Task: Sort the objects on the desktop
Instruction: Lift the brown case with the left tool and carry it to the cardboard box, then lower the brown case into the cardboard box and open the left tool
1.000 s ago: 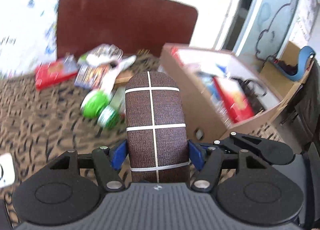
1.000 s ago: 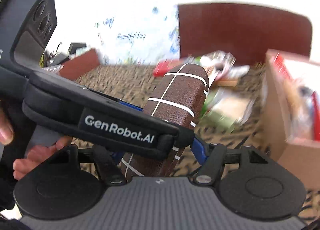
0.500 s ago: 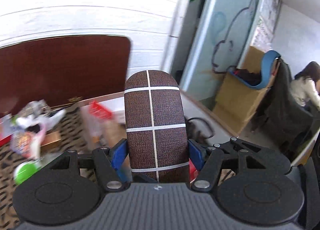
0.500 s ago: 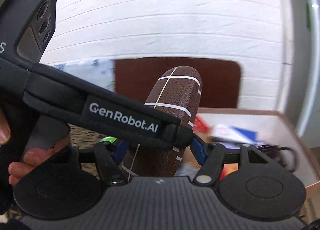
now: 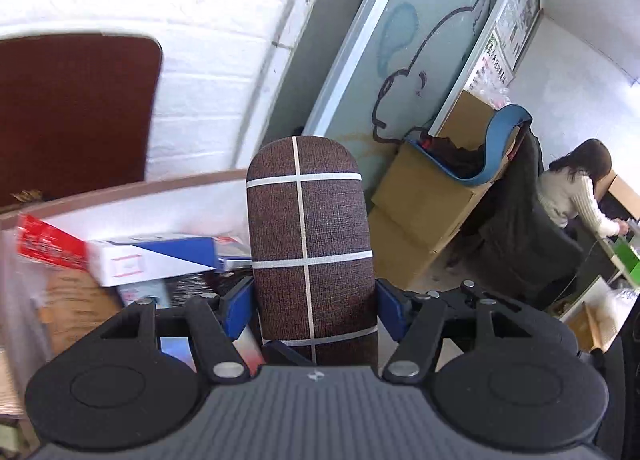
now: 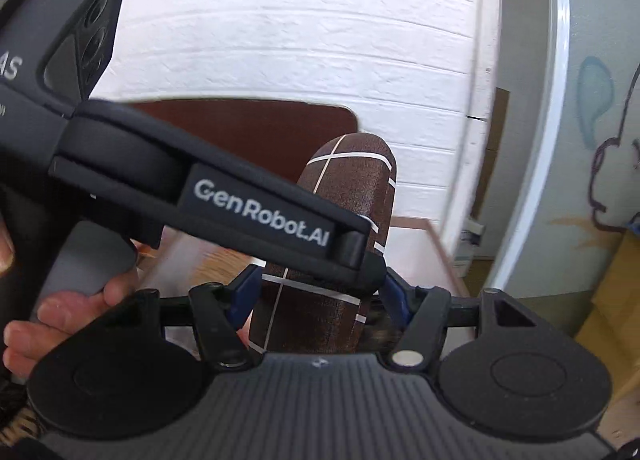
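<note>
Sorting partly done, brown case (image 5: 310,252) in the air

Both the left claw (image 5: 312,296) and the right claw (image 6: 318,292) were closed on it; below and ahead, the cardboard box (image 5: 120,195) already held several items.

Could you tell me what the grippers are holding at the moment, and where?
Both grip the brown fabric-textured case with white grid lines, pinched across its lower end: left gripper, right gripper.

Left wrist view: the case (image 5: 310,256) stands upright between the left gripper (image 5: 312,296) fingers, above the cardboard box (image 5: 120,191). Inside the box, left of the case, a flat carton (image 5: 156,260) lies over other packets. Stacked boxes (image 5: 424,203) stand to the right.
</note>
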Demonstrator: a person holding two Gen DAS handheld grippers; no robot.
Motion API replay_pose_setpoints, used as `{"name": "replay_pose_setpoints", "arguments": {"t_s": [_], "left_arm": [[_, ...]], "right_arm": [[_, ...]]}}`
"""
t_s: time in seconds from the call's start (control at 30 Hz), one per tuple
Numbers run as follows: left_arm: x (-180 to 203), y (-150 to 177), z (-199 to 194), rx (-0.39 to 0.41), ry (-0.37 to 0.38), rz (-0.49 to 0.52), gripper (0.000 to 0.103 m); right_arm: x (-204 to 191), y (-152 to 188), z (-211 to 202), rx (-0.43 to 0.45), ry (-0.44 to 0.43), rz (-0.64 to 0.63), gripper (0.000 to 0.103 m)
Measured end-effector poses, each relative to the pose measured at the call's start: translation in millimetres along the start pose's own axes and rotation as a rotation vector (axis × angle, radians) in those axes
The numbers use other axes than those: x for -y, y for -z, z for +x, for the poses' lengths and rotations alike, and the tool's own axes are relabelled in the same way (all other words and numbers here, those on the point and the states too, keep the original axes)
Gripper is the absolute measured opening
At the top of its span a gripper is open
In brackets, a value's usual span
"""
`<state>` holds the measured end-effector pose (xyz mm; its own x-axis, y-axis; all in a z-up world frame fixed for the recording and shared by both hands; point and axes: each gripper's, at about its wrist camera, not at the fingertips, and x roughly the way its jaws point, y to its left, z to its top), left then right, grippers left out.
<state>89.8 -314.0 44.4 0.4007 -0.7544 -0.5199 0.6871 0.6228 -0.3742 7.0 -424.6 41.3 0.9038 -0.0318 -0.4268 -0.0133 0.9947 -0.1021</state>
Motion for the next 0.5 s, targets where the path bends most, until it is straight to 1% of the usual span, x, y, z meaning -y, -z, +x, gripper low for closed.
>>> {"name": "replay_pose_setpoints", "arguments": {"t_s": [0.13, 0.27, 0.3, 0.33, 0.4, 0.43, 0.5], "left_arm": [[-8.9, -1.2, 34.6, -0.031, 0.018, -0.041, 0.066], [-27.3, 0.0, 59.7, -0.075, 0.018, -0.108, 0.066], [-31.8, -0.8, 58.8, -0.071, 0.019, -0.128, 0.07], [-35.6, -2.3, 55.8, -0.062, 0.024, -0.136, 0.076], [-38.8, -4.8, 48.0, -0.028, 0.031, -0.117, 0.081], [-38.0, -6.7, 42.9, -0.013, 0.026, -0.104, 0.084], [-38.5, -7.1, 36.3, 0.008, 0.011, -0.081, 0.087]], "right_arm": [[17.6, 4.9, 26.4, -0.052, 0.018, -0.022, 0.064], [35.8, 9.5, 63.5, -0.115, -0.01, -0.004, 0.063], [38.7, 10.6, 69.6, -0.122, -0.022, 0.009, 0.064], [40.3, 10.5, 73.5, -0.121, -0.03, 0.016, 0.064], [42.1, 9.4, 74.7, -0.102, -0.019, 0.021, 0.076], [42.6, 8.3, 74.0, -0.089, -0.002, 0.022, 0.076], [42.4, 6.7, 72.6, -0.092, 0.025, 0.028, 0.076]]}}
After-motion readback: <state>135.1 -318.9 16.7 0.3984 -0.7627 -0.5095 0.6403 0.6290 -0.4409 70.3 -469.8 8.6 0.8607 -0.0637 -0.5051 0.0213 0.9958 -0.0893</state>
